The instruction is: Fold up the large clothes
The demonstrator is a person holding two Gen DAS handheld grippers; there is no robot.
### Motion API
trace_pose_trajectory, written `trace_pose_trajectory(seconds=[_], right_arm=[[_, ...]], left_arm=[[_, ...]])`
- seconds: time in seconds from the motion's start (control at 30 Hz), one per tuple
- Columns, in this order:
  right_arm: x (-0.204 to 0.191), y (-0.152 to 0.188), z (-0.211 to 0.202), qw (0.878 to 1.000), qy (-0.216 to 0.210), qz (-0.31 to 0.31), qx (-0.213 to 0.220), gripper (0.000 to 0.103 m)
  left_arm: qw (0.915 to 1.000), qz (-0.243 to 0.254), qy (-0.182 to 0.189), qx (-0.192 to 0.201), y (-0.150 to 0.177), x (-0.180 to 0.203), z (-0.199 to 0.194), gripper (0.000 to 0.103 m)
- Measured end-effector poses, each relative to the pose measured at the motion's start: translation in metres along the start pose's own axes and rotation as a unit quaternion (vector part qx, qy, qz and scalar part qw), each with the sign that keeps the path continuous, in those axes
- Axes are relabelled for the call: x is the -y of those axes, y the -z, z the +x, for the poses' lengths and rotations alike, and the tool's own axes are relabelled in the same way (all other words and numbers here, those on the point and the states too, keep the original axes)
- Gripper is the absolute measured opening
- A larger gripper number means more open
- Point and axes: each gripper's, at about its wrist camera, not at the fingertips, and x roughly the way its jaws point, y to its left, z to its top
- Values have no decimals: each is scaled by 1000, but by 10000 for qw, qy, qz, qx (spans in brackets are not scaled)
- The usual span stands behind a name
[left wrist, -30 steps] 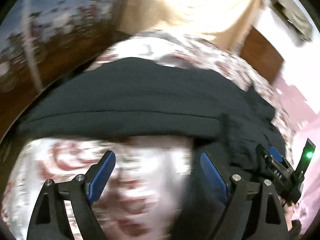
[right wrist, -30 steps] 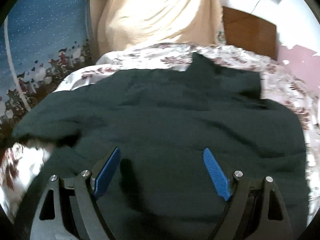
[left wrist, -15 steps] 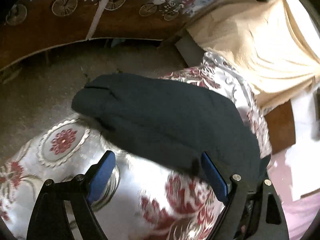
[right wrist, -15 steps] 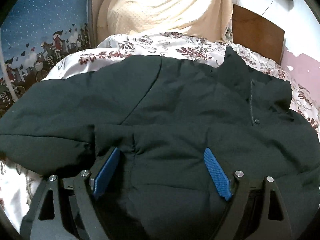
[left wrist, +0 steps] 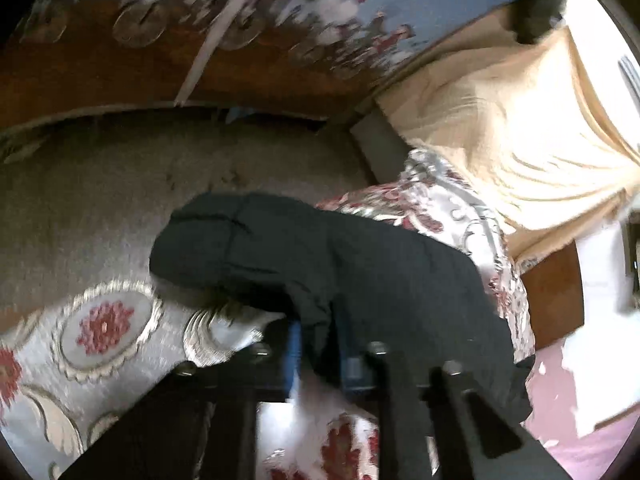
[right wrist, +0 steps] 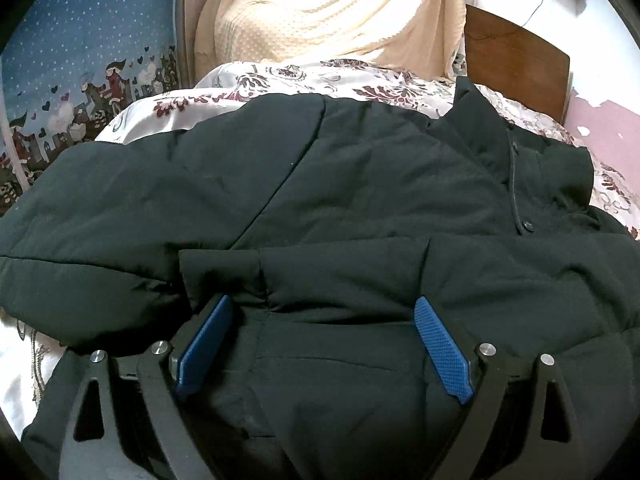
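A large black padded jacket (right wrist: 360,200) lies spread on a bed with a silver and red floral cover (right wrist: 280,80). Its collar (right wrist: 520,152) points to the far right. My right gripper (right wrist: 320,340) is open, its blue pads resting low on the jacket's front. In the left wrist view my left gripper (left wrist: 318,344) is shut on a fold of the jacket's sleeve (left wrist: 280,248), near the bed's left edge. The sleeve's cuff end (left wrist: 192,240) hangs out over the floor.
A grey carpeted floor (left wrist: 100,200) lies left of the bed. A wall hanging with a blue cartoon town (right wrist: 80,60) runs along that side. A cream curtain (right wrist: 340,12) and a brown headboard (right wrist: 516,68) stand at the far end. A pink wall (right wrist: 608,120) is at right.
My left gripper has closed on the sleeve fabric; it was open half a second ago. My right gripper has settled lower onto the jacket and stays open.
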Motion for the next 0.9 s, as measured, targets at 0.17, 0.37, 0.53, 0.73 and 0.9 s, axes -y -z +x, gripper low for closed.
trace_pose_trajectory(seconds=[0.17,0.37,0.53,0.73,0.9], right_arm=[[6,-4,-14,9996,-258,111,53,90],[42,-5,-67,9952,-800,521,234,90],[79,2,-101,9975,-597,263,279,90],[146,10,-135,9968,-482,548,340,90],[208,28,-158,9950,-268,868,413,90]], left_arm=[[9958,572,258,670,-5,33,-36,6],[9748,1588,806,1345,4,118,-92,6],[9533,2359,1321,1344,37,197,-117,6],[9220,3298,1711,1095,98,282,-123,6],[8864,4153,1894,771,171,335,-115,6]])
